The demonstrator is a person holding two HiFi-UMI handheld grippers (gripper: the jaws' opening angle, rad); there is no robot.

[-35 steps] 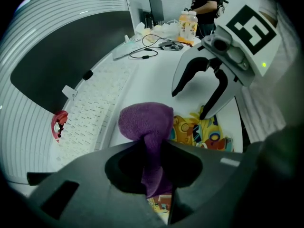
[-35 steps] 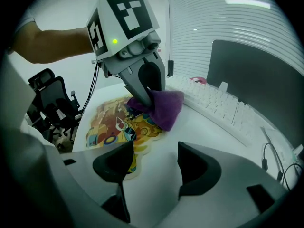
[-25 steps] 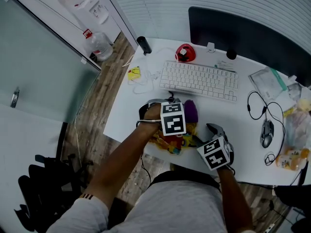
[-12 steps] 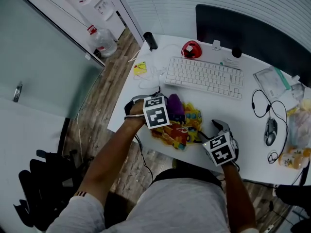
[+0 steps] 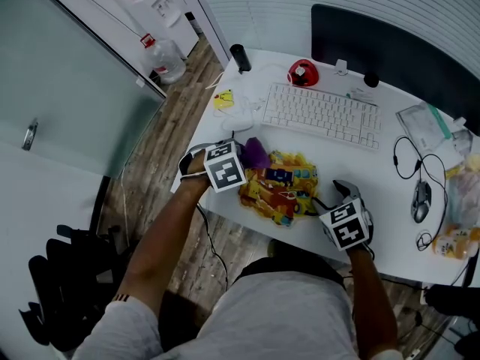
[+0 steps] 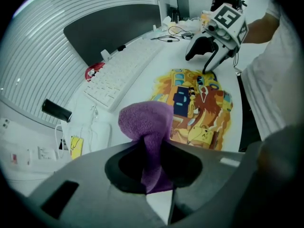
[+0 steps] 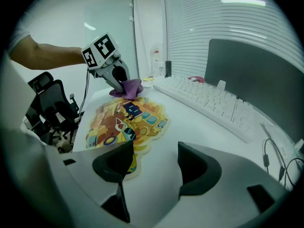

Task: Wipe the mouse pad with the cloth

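The white desk (image 5: 375, 178) carries 1 mouse pad (image 5: 279, 187), a flat, irregular mat printed with yellow and orange cartoons, and everything else is placed from it. There is 1 purple cloth (image 5: 255, 153), bunched on the mouse pad's far left corner. There are 2 grippers. The left gripper (image 5: 241, 156) has its 2 jaws closed tight on the cloth (image 6: 147, 127), which is pinched into a narrow fold between them and bulges out in front as a rounded wad over the pad's edge. The right gripper (image 5: 339, 192) is at the mouse pad's right end with its 2 jaws moderately wide apart and nothing between them. 1 jaw tip comes down at the pad's rim, but whether it touches cannot be made out. Beyond the mouse pad lies 1 white keyboard (image 5: 322, 115), and past that stands 1 dark monitor (image 5: 390, 51). Well to the right of the mouse pad lies 1 grey mouse (image 5: 421, 202) with its cable looped beside it.
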